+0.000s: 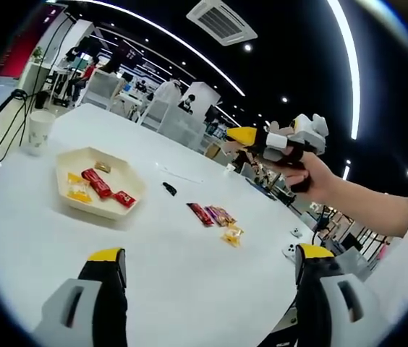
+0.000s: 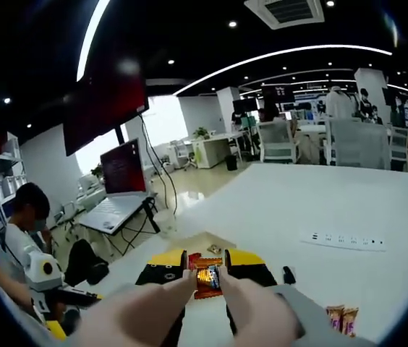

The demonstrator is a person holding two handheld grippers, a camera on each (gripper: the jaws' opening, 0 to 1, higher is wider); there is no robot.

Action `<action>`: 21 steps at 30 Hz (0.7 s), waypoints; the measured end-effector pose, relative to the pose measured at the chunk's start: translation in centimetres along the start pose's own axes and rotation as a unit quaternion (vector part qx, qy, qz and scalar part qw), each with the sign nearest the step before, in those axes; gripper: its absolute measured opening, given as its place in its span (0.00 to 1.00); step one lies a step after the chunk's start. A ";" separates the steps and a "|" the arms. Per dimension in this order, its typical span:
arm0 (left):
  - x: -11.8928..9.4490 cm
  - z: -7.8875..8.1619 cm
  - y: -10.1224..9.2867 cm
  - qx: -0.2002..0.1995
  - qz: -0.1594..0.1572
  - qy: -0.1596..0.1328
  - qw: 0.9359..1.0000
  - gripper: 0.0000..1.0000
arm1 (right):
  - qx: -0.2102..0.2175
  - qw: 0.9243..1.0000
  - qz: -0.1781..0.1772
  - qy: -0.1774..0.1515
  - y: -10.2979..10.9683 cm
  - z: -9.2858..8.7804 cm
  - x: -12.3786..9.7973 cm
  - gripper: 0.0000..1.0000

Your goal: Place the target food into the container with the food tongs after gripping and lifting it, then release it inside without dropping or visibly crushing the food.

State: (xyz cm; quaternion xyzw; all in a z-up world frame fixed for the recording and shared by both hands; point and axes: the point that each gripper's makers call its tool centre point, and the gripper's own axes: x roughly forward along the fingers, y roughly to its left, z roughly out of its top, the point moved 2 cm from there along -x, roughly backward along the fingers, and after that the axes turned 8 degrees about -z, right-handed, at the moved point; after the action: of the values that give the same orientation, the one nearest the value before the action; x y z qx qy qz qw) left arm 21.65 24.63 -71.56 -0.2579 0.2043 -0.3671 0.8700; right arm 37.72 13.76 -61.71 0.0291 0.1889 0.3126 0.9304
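Now carrying a candy point(image 2: 207, 277) toward the tray point(image 1: 67, 194).
My right hand-held gripper point(image 2: 205, 266) pinches it; left hand-held gripper point(image 1: 211, 264) gapes wide. Next: lower inside, release gently.

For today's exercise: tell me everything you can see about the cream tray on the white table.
The cream tray is a shallow, angular dish, roughly hexagonal, with sloped walls and a matte look like plastic or pulp. It sits flat on the white table, near a paper cup but apart from it. Inside lie several wrapped snacks, red and yellow. No claw touches it.
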 end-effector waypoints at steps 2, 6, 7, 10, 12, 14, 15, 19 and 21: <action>0.0 0.0 -0.1 0.001 -0.001 0.001 1.000 0.98 | 0.001 1.000 0.001 -0.002 0.0 0.1 0.1 0.20; -0.1 0.2 -0.1 0.000 -0.002 -0.005 1.000 0.99 | 0.002 1.000 0.005 -0.003 0.2 0.5 0.4 0.20; -0.1 0.3 -0.2 -0.002 -0.003 -0.008 1.000 0.99 | 0.006 1.000 0.009 -0.005 0.3 0.6 0.5 0.20; -0.2 0.3 -0.2 0.001 -0.001 -0.008 1.000 0.99 | -0.007 1.000 0.014 -0.009 0.7 1.3 0.7 0.20; -0.3 0.3 -0.2 -0.010 0.001 -0.010 1.000 0.99 | -0.012 1.000 0.016 -0.010 0.8 1.5 0.9 0.20; -0.2 0.3 -0.2 0.002 0.002 -0.004 1.000 0.99 | -0.014 1.000 0.019 -0.010 0.9 1.7 1.2 0.20; -0.1 0.2 -0.2 0.013 0.004 0.003 1.000 0.99 | -0.015 1.000 0.020 -0.010 1.0 1.7 1.4 0.20; 0.0 0.6 -0.3 -0.001 0.002 -0.010 1.000 0.99 | -0.019 0.999 0.025 -0.007 1.2 1.8 1.9 0.20; -0.1 0.7 -0.3 -0.002 0.004 -0.014 1.000 0.99 | -0.022 0.999 0.029 -0.006 1.4 1.8 2.1 0.20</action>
State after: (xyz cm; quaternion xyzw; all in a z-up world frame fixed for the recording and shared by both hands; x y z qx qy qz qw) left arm 21.86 24.72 -70.85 -0.2641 0.1935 -0.3597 0.8737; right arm 39.14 16.27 -60.47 0.0162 0.1752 0.3433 0.9226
